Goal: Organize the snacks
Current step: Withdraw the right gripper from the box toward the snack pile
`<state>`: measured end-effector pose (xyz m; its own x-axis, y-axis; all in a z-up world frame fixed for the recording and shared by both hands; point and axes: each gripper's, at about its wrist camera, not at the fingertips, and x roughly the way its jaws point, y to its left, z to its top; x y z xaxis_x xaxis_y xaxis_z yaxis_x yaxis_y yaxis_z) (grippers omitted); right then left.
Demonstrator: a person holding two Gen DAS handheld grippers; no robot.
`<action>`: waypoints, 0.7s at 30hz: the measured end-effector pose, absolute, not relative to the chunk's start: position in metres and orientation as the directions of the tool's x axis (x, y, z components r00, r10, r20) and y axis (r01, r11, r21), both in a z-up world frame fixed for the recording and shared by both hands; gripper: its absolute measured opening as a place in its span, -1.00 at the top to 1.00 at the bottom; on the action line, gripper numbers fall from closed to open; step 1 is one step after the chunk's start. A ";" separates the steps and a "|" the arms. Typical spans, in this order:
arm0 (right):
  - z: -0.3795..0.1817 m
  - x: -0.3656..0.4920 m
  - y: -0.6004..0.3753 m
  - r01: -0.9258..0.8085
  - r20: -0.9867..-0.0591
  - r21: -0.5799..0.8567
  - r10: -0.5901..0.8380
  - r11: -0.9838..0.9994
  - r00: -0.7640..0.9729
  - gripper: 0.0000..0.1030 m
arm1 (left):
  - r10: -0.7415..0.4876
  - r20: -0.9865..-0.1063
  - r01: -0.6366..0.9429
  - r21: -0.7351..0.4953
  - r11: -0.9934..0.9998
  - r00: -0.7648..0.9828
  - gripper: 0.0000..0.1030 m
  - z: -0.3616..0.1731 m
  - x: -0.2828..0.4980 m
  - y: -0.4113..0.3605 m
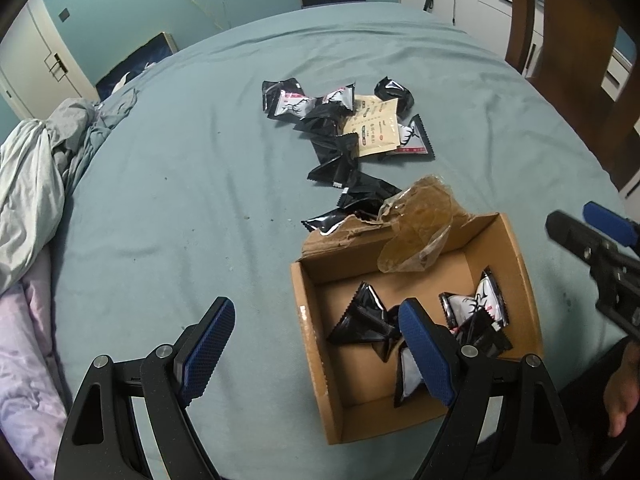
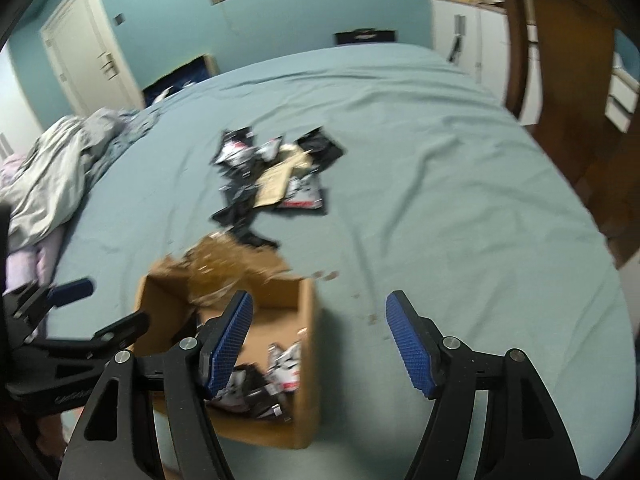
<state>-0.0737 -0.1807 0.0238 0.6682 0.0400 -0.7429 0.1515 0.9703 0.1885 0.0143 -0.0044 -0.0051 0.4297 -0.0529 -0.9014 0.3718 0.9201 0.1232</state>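
Snack packets (image 2: 260, 384) in cardboard box (image 2: 306, 360), below empty right gripper (image 2: 320, 344) jaws

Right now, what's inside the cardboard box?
The cardboard box holds several black-and-white snack packets. The left gripper's finger covers some, so no exact count.

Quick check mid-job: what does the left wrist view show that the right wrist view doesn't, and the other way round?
Only the left wrist view: the box's inside sharply, black packets on its floor, and a hand at the right edge. Only the right wrist view: the white door, and the right gripper open with nothing between its fingers. Both share: the cardboard box, the loose snack pile on the blue bed sheet, and the open, empty left gripper.
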 end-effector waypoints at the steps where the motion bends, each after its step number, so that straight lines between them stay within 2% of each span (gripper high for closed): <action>1: 0.024 -0.074 -0.182 0.182 -0.747 0.169 0.006 0.969 0.665 -0.33 | -0.055 -0.902 0.373 0.121 0.920 0.428 -0.66 -0.005 0.014 -0.005; 3: 0.023 -0.074 -0.182 0.267 -0.757 0.101 -0.100 0.958 0.646 -0.33 | -0.063 -0.902 0.381 0.115 0.917 0.426 -0.66 -0.004 0.014 -0.006; 5: 0.021 -0.070 -0.179 0.298 -0.778 0.057 -0.145 0.953 0.612 -0.33 | -0.064 -0.901 0.385 0.118 0.916 0.430 -0.66 -0.003 0.013 -0.007; 9: 0.016 -0.066 -0.168 0.242 -0.800 0.087 -0.077 0.966 0.596 -0.33 | -0.058 -0.900 0.388 0.127 0.913 0.432 -0.66 -0.001 0.014 -0.008; 12: 0.015 -0.066 -0.168 0.254 -0.801 0.075 -0.093 0.964 0.592 -0.33 | -0.050 -0.903 0.387 0.132 0.913 0.427 -0.66 -0.001 0.016 -0.007; 17: 0.006 -0.062 -0.193 0.310 -0.821 0.218 0.002 0.926 0.571 -0.33 | -0.054 -0.904 0.389 0.128 0.912 0.424 -0.66 0.002 0.018 -0.006; 21: 0.001 -0.053 -0.200 0.322 -0.840 0.256 0.045 0.911 0.540 -0.33 | -0.077 -0.910 0.386 0.095 0.918 0.407 -0.66 0.003 0.021 -0.004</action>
<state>-0.0531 -0.2003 0.0007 0.5403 0.0446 -0.8403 0.3225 0.9114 0.2558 0.0211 -0.0041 0.0028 0.4075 -0.0770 -0.9100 0.3856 0.9178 0.0950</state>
